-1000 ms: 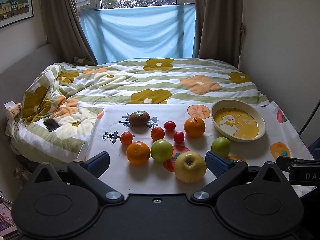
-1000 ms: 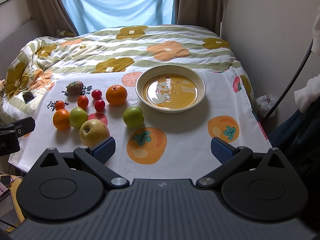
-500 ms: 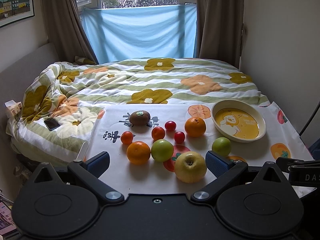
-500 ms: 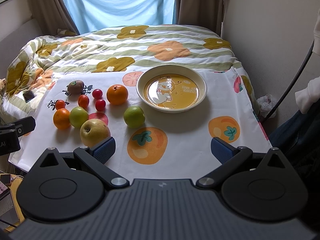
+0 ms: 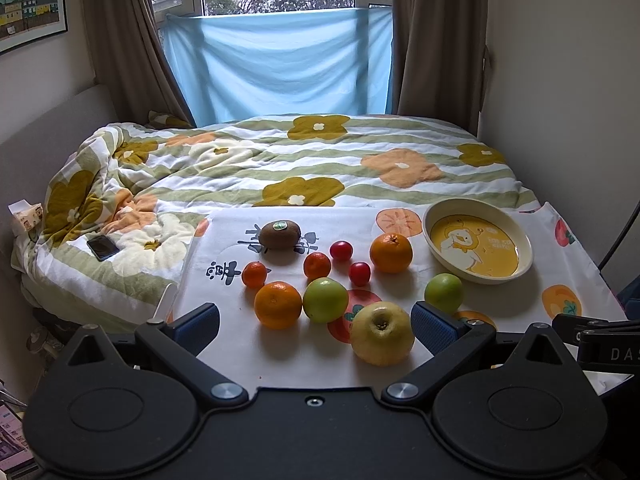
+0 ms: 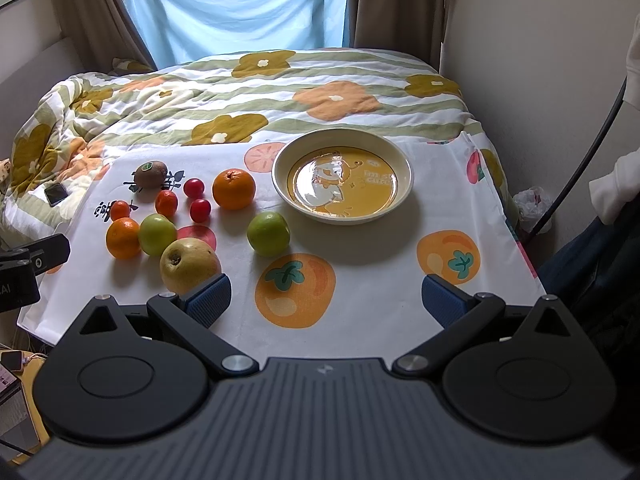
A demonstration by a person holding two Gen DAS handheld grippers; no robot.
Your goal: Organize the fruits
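Observation:
Fruit lies on a white printed cloth [image 5: 304, 364]: a yellow apple [image 5: 382, 333], two green apples [image 5: 325, 300] [image 5: 444, 293], two oranges [image 5: 278, 304] [image 5: 391, 252], small tangerines [image 5: 317, 266], cherry tomatoes [image 5: 359, 273] and a kiwi [image 5: 279, 234]. A cream bowl with a yellow duck print [image 6: 342, 181] stands empty at the right. My left gripper [image 5: 315, 322] is open, low in front of the fruit, the yellow apple by its right finger. My right gripper [image 6: 326, 300] is open and empty over the cloth, its left finger [image 6: 208, 300] next to the yellow apple [image 6: 190, 264].
The cloth lies at the foot of a bed with a flowered quilt [image 5: 320, 160]. A phone [image 5: 103, 247] lies on the quilt at left. A wall runs close on the right [image 6: 540, 80]. The person's sleeve [image 6: 612, 196] is at far right.
Both views have tilted slightly, so the scene sits a little lower in frame. The fruit and bowl have not moved; both grippers stay open.

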